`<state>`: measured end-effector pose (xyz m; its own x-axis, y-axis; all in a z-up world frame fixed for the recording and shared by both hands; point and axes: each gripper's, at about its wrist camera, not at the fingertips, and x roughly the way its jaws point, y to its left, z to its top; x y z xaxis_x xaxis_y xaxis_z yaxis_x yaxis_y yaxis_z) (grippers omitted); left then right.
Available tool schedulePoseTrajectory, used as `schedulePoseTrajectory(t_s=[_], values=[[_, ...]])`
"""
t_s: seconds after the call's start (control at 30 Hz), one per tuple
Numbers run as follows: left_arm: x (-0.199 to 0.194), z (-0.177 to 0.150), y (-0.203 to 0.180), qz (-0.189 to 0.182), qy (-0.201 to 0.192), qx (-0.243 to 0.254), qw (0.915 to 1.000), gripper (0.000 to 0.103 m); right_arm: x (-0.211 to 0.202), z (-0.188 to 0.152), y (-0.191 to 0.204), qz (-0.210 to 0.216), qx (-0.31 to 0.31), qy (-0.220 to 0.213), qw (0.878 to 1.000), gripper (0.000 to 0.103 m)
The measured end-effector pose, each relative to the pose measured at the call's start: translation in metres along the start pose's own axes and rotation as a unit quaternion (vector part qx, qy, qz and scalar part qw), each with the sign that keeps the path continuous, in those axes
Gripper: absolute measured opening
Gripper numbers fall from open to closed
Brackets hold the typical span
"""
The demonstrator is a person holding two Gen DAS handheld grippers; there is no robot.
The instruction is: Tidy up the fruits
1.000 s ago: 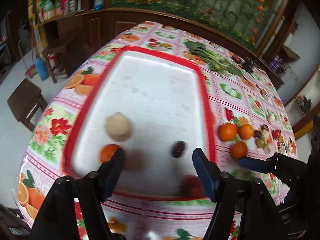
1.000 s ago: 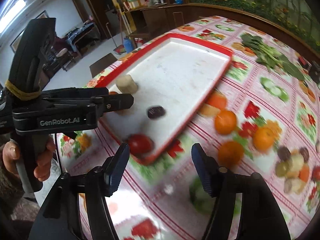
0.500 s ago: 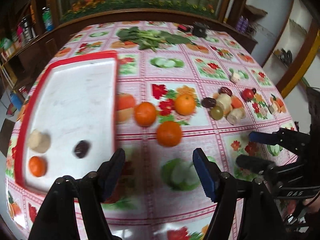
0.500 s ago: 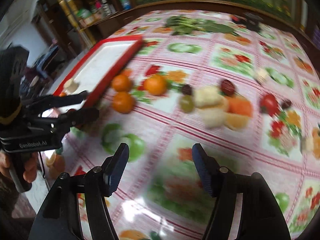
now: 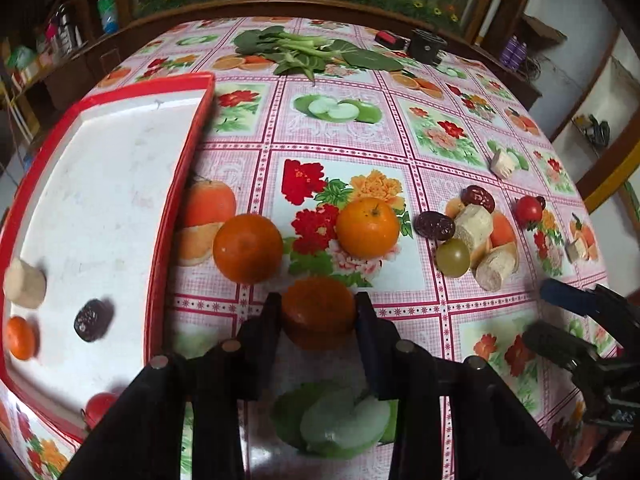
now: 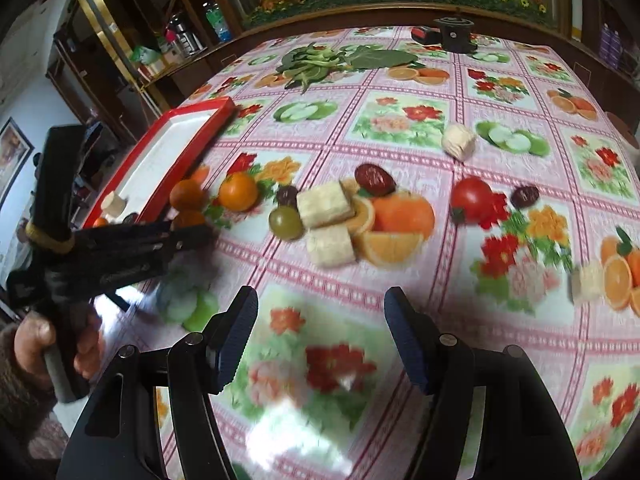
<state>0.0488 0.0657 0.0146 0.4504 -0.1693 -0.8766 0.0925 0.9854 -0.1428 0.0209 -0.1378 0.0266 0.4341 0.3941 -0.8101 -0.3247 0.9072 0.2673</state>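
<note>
In the left wrist view my left gripper [image 5: 316, 316] is closing its jaws around a mandarin [image 5: 318, 312] on the tablecloth, and both pads touch its sides. Two more mandarins [image 5: 248, 248] [image 5: 368, 227] lie just beyond it. The red-rimmed white tray [image 5: 176, 184] at the left holds a mandarin [image 5: 20, 338], a dark date [image 5: 92, 320], a pale chunk [image 5: 24, 288] and a cherry tomato [image 5: 100, 406]. My right gripper [image 6: 320, 320] hovers open over bare tablecloth with nothing between its fingers. It stands short of a green grape [image 6: 285, 222], pale chunks [image 6: 324, 204], dates [image 6: 374, 178] and a tomato [image 6: 472, 194].
Leafy greens [image 5: 304, 52] and a black device [image 5: 428, 46] sit at the far edge of the table. Another pale chunk [image 6: 458, 142] lies apart at the right. A hand [image 6: 36, 344] holds the left gripper's handle. Shelves and cabinets stand behind the table.
Both grippers swung right, away from the tray and toward the loose fruit. The left gripper came down over the nearest mandarin and its jaws narrowed onto it. The right gripper stayed open.
</note>
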Motion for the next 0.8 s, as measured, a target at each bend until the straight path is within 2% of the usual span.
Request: schedulePoseTrajectory(t_s=[0.2, 0.3, 0.33, 0.57, 0.8], values=[[-0.003, -0.004, 0.003, -0.010, 0.001, -0.009, 0.9999, 0.039, 0.030, 0.019, 0.006, 0.003, -0.032, 0.006, 0.999, 0.063], [-0.003, -0.004, 0.004, -0.015, 0.000, -0.012, 0.9998, 0.039, 0.041, 0.019, 0.014, -0.022, -0.073, 0.014, 0.997, 0.031], [-0.004, -0.004, 0.005, -0.018, 0.000, -0.013, 0.9998, 0.039, 0.041, 0.018, 0.016, -0.031, -0.087, 0.012, 0.996, 0.028], [-0.010, -0.011, 0.009, -0.059, 0.004, -0.023, 0.9980, 0.039, 0.027, 0.011, 0.013, -0.032, -0.086, 0.005, 0.996, 0.027], [-0.025, -0.029, 0.002, -0.082, 0.010, 0.002, 0.9966, 0.039, 0.005, -0.004, 0.017, -0.023, -0.073, -0.001, 0.997, 0.027]])
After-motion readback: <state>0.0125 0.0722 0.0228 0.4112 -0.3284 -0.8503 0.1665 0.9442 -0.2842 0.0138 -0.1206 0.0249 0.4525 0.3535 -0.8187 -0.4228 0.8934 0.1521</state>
